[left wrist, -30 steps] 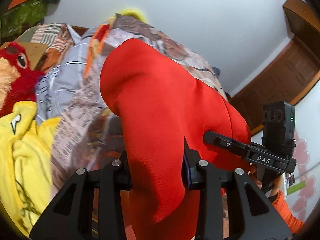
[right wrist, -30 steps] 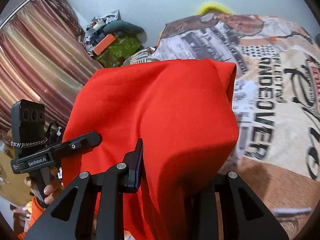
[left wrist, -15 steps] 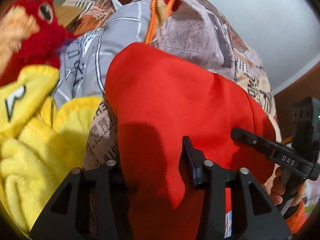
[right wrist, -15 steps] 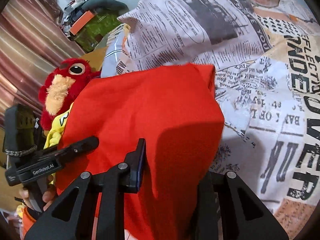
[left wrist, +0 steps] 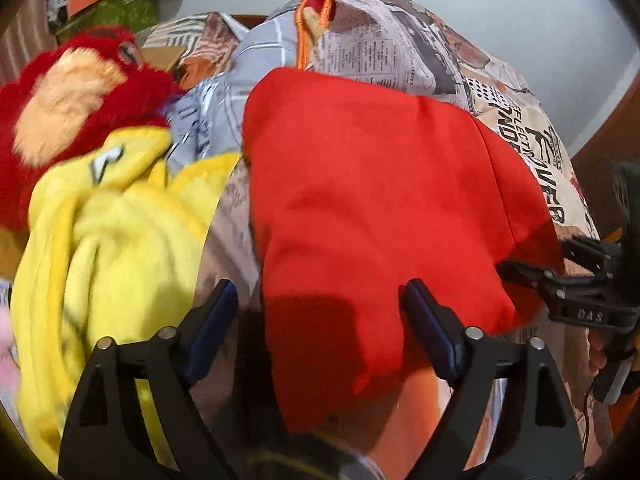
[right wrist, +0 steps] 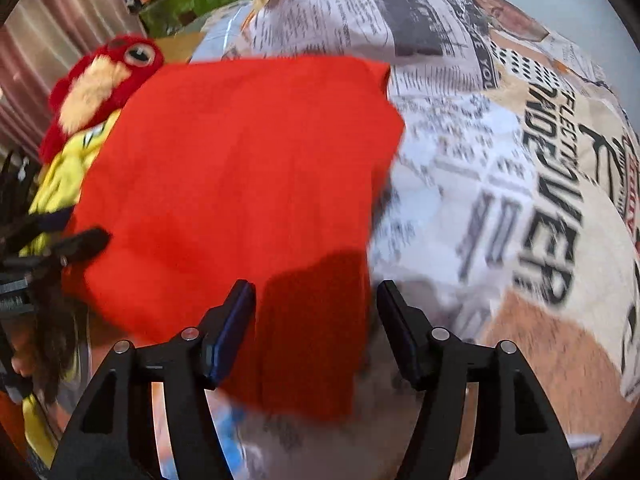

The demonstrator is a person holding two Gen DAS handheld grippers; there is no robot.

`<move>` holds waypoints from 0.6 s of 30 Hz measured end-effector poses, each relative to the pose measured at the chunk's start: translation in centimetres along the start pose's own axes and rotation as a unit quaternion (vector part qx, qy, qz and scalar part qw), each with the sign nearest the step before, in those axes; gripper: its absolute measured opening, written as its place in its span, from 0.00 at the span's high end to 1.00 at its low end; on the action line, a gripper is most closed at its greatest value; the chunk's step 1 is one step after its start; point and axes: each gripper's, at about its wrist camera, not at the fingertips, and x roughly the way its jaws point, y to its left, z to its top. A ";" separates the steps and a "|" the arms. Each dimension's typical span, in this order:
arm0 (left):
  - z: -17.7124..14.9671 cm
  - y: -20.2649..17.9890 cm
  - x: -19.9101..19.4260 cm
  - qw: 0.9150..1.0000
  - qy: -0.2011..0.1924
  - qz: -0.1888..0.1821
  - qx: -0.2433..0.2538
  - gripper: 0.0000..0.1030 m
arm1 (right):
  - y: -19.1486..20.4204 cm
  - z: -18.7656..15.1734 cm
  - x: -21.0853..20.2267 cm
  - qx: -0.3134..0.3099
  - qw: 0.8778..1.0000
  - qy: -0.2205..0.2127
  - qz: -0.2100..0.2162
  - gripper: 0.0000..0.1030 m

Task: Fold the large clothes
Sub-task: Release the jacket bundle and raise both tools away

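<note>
A folded red garment (left wrist: pixel 372 200) lies on the newspaper-print bedspread (left wrist: pixel 400 48); it also shows in the right wrist view (right wrist: pixel 240 168). My left gripper (left wrist: pixel 320 308) is open, its fingers standing apart over the garment's near left edge. My right gripper (right wrist: pixel 316 304) is open too, its fingers either side of the garment's near right corner. Neither holds the cloth. The right gripper shows at the right edge of the left wrist view (left wrist: pixel 576 292); the left one shows at the left edge of the right wrist view (right wrist: pixel 52 248).
A yellow garment (left wrist: pixel 108 240) is heaped left of the red one. A red plush toy (left wrist: pixel 68 92) sits behind it. A grey printed pillow (left wrist: pixel 224 104) lies at the bed head. The bedspread (right wrist: pixel 520 184) stretches right. A curtain (right wrist: pixel 48 40) hangs far left.
Both grippers lowered the red garment onto the bed and opened, letting it go. The cloth now lies flat instead of hanging from the jaws.
</note>
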 end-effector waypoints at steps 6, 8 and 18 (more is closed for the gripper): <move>-2.6 -1.3 -2.6 1.000 0.011 0.017 0.002 0.15 | 0.8 -3.4 -3.5 -0.035 0.999 -0.010 -0.041 0.41; -3.2 -1.9 -4.3 1.000 0.003 0.024 0.006 0.15 | 1.3 -4.2 -5.8 -0.036 0.998 -0.027 -0.040 0.41; -4.1 -6.3 -21.6 0.988 -0.153 -0.001 0.025 0.15 | 6.3 -5.8 -22.3 -0.040 0.975 -0.217 -0.014 0.41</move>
